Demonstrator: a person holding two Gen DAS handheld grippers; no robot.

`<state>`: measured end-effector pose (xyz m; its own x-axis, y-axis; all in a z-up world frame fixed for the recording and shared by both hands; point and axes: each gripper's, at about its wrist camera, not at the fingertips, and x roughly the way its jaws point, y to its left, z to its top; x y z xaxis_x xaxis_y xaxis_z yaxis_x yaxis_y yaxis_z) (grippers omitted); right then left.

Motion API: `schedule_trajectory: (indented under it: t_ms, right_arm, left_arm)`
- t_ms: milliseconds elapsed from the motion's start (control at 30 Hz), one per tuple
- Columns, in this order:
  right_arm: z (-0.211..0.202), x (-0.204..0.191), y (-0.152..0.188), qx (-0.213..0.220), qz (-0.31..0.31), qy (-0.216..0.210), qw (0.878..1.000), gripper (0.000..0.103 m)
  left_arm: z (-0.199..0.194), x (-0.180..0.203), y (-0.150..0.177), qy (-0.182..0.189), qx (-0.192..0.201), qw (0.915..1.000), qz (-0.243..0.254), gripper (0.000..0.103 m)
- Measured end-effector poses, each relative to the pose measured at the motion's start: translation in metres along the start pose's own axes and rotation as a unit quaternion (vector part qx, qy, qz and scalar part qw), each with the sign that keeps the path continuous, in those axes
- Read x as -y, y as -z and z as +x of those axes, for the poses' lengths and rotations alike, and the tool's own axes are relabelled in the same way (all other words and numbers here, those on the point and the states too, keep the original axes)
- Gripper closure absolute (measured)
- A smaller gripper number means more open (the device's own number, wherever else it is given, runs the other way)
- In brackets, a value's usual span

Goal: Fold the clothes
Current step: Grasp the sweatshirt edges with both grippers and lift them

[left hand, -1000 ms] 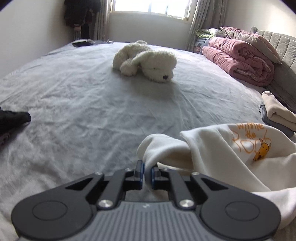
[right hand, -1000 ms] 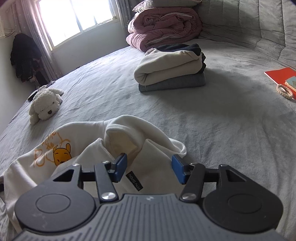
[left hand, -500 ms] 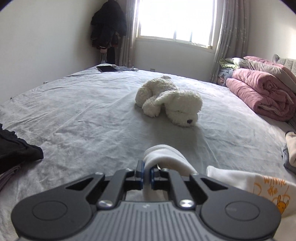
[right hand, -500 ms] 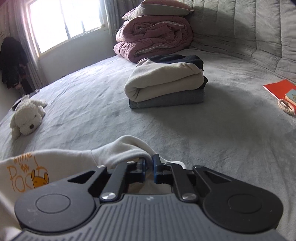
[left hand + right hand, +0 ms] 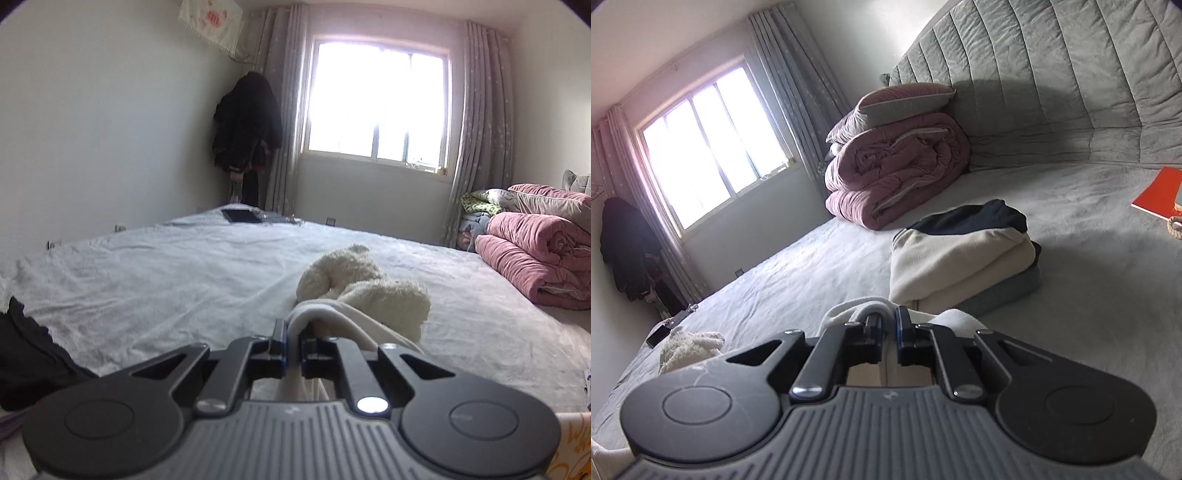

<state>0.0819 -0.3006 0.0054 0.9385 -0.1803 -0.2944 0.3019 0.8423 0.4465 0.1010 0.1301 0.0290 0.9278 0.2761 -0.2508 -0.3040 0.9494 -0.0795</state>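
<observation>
Now both tongs pinch the cream garment: left tongs (image 5: 291, 345) clamped on one bunched edge (image 5: 332, 321), right tongs (image 5: 888, 334) on another, cloth hanging below, spanning between them over the bed (image 5: 166, 280).

Grey-sheeted bed (image 5: 166, 280), several items resting on it.
Plush toy (image 5: 354, 280) at centre; pink quilt (image 5: 535, 258) at right; folded stack (image 5: 964, 258) mid-frame; orange book (image 5: 1156, 190) at right edge; dark garment (image 5: 26, 354) lower left.

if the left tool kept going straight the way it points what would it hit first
Most likely the plush toy lying on the bed, just beyond the cream garment pinched in the left tool; depth is hard to judge.
</observation>
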Motion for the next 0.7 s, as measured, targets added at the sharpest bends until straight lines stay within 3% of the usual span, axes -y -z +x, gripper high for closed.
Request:
schedule_trajectory:
  t_ms: [133,333,467,600,633,667,700]
  right_arm:
    - [0.011,0.000,0.001,-0.006,-0.012,0.000,1.000,0.095]
    - [0.029,0.007,0.010,-0.053,-0.001,0.015,0.998,0.092]
    - [0.033,0.007,0.015,-0.078,-0.005,0.022,0.997,0.085]
    - [0.033,0.009,0.018,-0.102,0.001,0.030,0.994,0.081]
    - [0.033,0.009,0.019,-0.109,0.002,0.032,0.994,0.076]
    - [0.032,0.009,0.019,-0.110,0.005,0.033,0.993,0.060]
    - [0.030,0.010,0.019,-0.108,0.008,0.035,0.994,0.055]
  left_arm:
    - [0.013,0.012,0.007,0.006,0.006,0.9999,0.011,0.097]
    - [0.035,0.013,0.023,0.014,-0.047,0.9988,-0.008,0.096]
    - [0.040,0.009,0.027,0.020,-0.078,0.9967,-0.012,0.095]
    - [0.041,0.008,0.029,0.030,-0.108,0.9934,-0.026,0.079]
    - [0.041,0.009,0.029,0.033,-0.114,0.9926,-0.026,0.067]
    - [0.040,0.010,0.030,0.035,-0.120,0.9918,-0.027,0.062]
    - [0.039,0.010,0.031,0.037,-0.125,0.9911,-0.028,0.058]
